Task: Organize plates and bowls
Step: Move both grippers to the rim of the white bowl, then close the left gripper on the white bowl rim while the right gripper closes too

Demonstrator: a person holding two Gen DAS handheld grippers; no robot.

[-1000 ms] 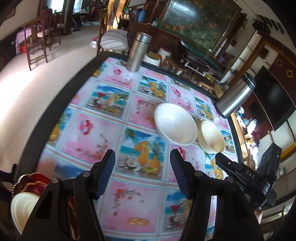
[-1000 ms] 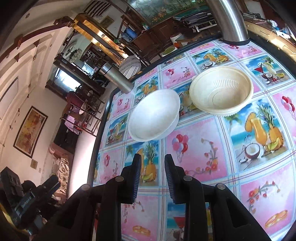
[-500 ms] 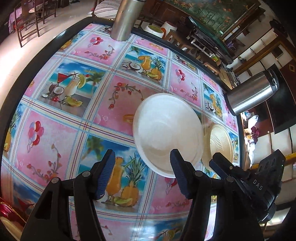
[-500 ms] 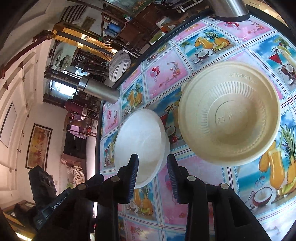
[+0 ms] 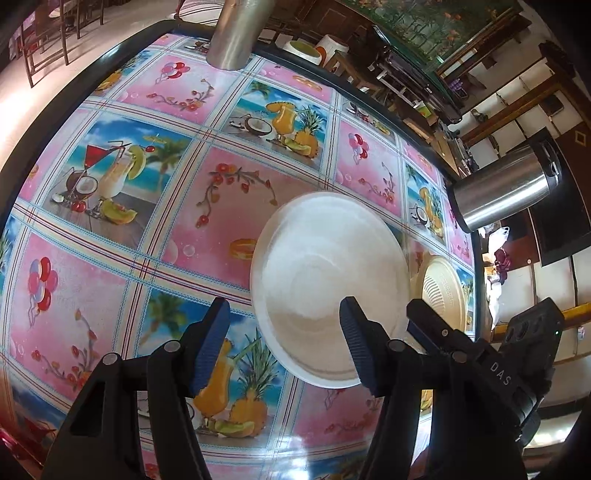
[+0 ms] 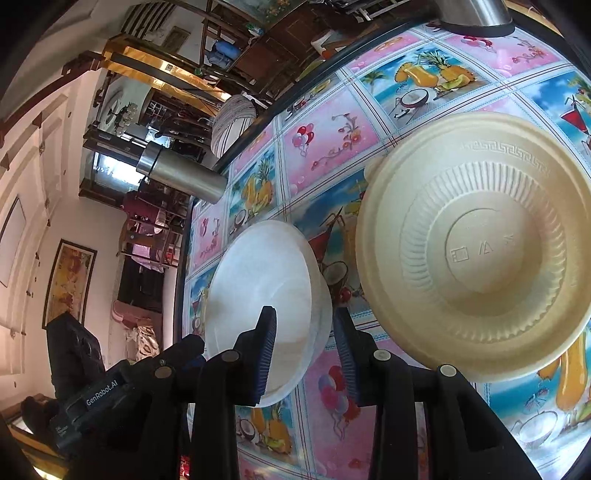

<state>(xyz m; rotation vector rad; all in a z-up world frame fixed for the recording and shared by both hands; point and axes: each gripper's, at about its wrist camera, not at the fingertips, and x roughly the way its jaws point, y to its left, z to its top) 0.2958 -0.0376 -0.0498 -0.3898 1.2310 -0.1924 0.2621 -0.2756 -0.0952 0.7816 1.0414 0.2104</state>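
A white bowl [image 5: 328,288] stands upright on the patterned tablecloth, with a cream ribbed bowl [image 5: 441,291] close to its right. My left gripper [image 5: 284,343] is open; its right finger hangs over the white bowl's near rim, its left finger outside it. In the right wrist view the white bowl [image 6: 266,291] and the cream bowl [image 6: 480,243] lie side by side. My right gripper [image 6: 306,350] is open, its jaws on either side of the white bowl's right rim, not closed on it. The right gripper body [image 5: 491,365] shows in the left wrist view.
Two steel flasks stand on the table, one at the far edge [image 5: 236,33] and one at the right edge [image 5: 506,192]. The black table rim [image 5: 74,92] curves along the left. Chairs and cabinets stand beyond the table.
Both grippers have moved forward and down toward the white bowl, which now looms larger. The right gripper's jaws have opened wider and now straddle the bowl's rim.
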